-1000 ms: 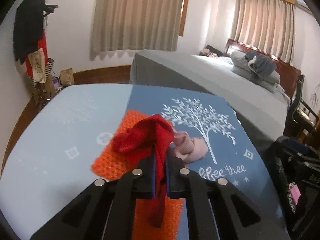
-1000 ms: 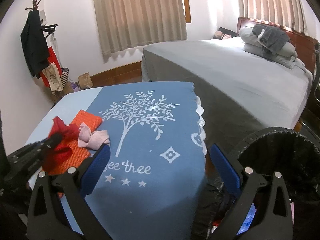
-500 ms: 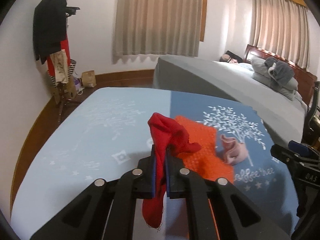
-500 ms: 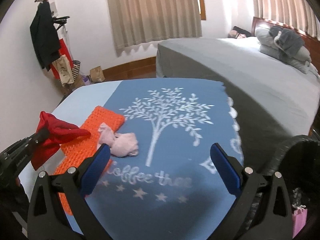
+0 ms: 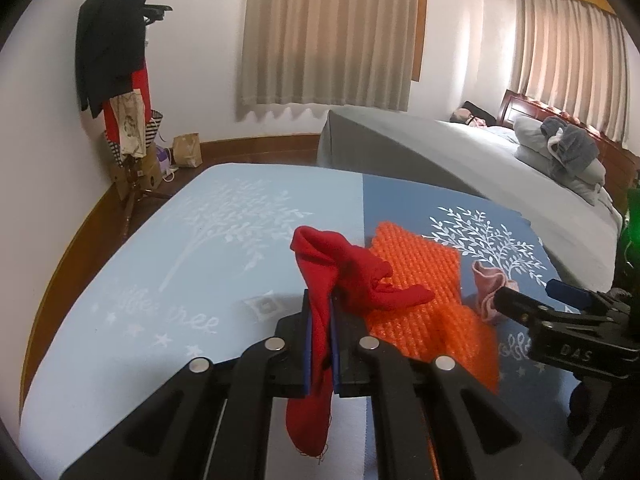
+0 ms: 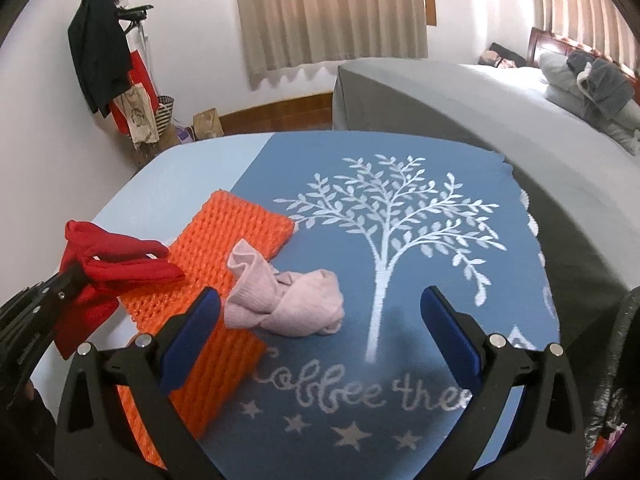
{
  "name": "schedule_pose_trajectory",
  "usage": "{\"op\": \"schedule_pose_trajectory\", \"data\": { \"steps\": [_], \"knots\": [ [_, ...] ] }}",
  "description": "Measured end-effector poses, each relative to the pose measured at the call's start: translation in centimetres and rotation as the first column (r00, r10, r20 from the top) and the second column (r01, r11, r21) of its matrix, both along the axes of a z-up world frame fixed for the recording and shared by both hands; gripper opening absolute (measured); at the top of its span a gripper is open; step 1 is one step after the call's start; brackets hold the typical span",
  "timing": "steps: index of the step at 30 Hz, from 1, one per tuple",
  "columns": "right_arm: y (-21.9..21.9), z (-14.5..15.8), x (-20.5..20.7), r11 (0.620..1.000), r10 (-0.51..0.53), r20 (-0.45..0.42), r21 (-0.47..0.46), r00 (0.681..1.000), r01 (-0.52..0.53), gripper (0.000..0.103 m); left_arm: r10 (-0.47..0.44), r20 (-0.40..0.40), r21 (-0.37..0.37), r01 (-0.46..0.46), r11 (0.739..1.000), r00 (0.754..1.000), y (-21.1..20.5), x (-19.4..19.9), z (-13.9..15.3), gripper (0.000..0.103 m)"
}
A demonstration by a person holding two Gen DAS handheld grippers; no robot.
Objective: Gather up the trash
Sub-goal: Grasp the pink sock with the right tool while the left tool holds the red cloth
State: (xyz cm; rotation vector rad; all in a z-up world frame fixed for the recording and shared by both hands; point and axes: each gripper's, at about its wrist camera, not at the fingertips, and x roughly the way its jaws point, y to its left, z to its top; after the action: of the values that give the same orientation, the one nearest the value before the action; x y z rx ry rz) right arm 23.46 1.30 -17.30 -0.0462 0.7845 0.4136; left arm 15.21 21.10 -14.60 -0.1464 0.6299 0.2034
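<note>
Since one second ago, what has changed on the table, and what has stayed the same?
The left gripper, shut on the red cloth, carried it left, off the orange mesh to over the light blue side. The right gripper moved in, jaws wide open, and now frames the pink cloth. Nothing was taken or let go. The orange mesh and pink cloth lie as before.

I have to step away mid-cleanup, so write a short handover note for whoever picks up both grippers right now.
Left gripper: shut on the red cloth, lifted off the table.
Right gripper: open, empty, hovering by the pink cloth.
On the blue tablecloth: pink cloth, resting partly on the orange foam net.
Black-lined bin sits at the right edge.
Done: red cloth picked up.
Left: bin it, then collect the pink cloth and the net.
</note>
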Motion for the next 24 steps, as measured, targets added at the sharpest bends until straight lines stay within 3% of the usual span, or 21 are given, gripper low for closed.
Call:
{"op": "schedule_pose_trajectory", "data": {
  "steps": [6,8,10,12,16,24],
  "knots": [
    [0.9,-0.6,0.6,1.000,0.025,-0.035,-0.012,0.999,-0.026,0.093,0.006,0.000,-0.009,-0.006,1.000,1.000,0.4,0.1,-0.1,0.007],
    [1.2,-0.9,0.7,0.999,0.042,-0.058,-0.012,0.997,-0.043,0.078,0.006,0.000,-0.008,-0.006,1.000,1.000,0.4,0.0,-0.1,0.007],
    [1.3,-1.1,0.9,0.999,0.054,-0.079,-0.002,0.995,-0.054,0.073,0.005,0.000,-0.009,-0.005,1.000,1.000,0.5,0.1,-0.1,0.007],
    [1.5,-1.3,0.9,0.997,0.076,-0.096,0.011,0.993,-0.075,0.060,0.003,0.000,-0.008,-0.003,1.000,1.000,0.5,0.0,-0.1,0.007],
    [1.3,-1.0,0.8,0.997,0.080,-0.091,0.023,0.993,-0.078,0.048,-0.001,0.001,-0.009,0.001,1.000,1.000,0.4,-0.1,-0.2,0.007],
    [-0.4,0.5,-0.2,0.997,0.065,-0.051,0.047,0.997,-0.063,0.046,-0.022,0.023,-0.007,0.022,1.000,1.000,-0.6,-0.3,0.7,0.007]
  ]
}}
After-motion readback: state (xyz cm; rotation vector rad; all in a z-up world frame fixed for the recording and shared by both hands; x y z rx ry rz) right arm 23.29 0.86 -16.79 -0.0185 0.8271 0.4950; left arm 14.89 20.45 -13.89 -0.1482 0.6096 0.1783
